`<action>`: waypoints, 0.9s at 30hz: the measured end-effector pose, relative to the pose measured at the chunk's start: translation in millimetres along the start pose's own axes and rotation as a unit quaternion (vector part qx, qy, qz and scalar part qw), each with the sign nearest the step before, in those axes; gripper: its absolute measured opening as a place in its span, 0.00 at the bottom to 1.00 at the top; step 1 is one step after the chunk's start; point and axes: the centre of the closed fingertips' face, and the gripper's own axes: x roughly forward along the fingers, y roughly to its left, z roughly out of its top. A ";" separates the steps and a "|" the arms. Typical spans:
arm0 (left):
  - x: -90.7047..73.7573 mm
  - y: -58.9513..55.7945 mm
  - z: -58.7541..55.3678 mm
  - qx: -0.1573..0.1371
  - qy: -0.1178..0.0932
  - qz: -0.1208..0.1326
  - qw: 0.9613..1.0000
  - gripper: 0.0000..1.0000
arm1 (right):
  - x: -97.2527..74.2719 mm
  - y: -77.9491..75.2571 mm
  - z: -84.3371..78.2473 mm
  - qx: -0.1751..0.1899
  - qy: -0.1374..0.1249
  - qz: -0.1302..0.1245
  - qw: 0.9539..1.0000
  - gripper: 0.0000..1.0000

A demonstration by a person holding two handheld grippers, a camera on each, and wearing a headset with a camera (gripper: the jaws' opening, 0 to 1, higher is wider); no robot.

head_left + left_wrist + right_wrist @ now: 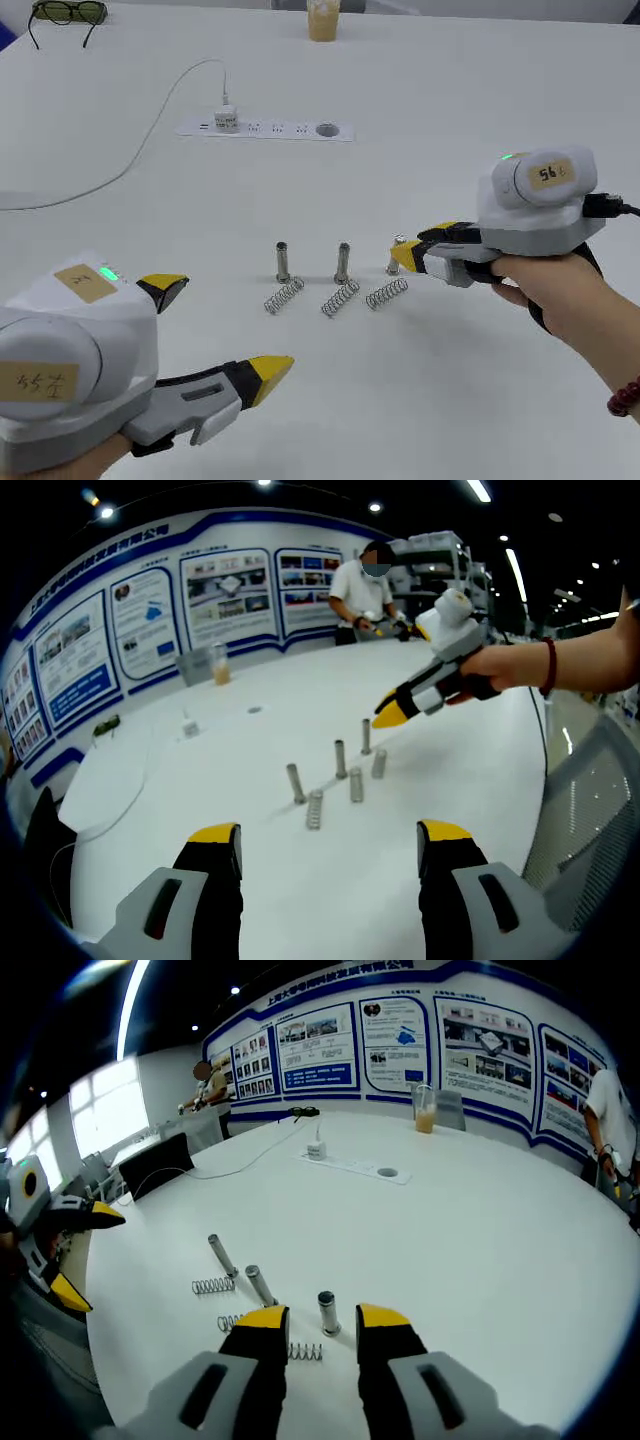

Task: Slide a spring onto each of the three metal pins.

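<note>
- Head view: we see three pins (343,262) upright in a row on the white desk (450,90). Three springs (340,298) lie flat, one just in front of each pin, none on a pin.
- The left claw (218,330) hovers at the near left, well apart from the row. Its jaws are spread wide and hold nothing.
- The right claw (410,257) reaches in from the right with only a narrow gap between its jaws. Its yellow tips are just beside the right pin (397,250); we cannot tell whether they touch.
- A power strip (265,128) lies farther back.
- Left gripper view: our own wide jaws frame the pins (341,759) and springs (356,784), which are well ahead. The right claw (392,710) hangs near the farthest pin.
- Right gripper view: the jaws stand narrowly apart, gripping nothing. The right pin (327,1310) stands just beyond the gap, and one spring (305,1352) lies under the tips. The left claw (85,1252) shows wide open at the left edge.
</note>
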 end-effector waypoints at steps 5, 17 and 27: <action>8.4 4.2 -1.8 -0.001 0.005 -0.005 1.000 0.69 | -7.8 4.5 2.0 0.004 -0.014 0.011 1.000 0.34; 35.8 5.9 -7.3 0.004 0.020 -0.025 0.999 0.59 | -22.4 17.4 -2.7 -0.002 -0.029 0.038 0.999 0.48; 56.5 9.9 -18.5 -0.008 0.035 -0.034 0.999 0.49 | -34.6 27.5 -10.9 0.007 -0.044 0.066 0.997 0.57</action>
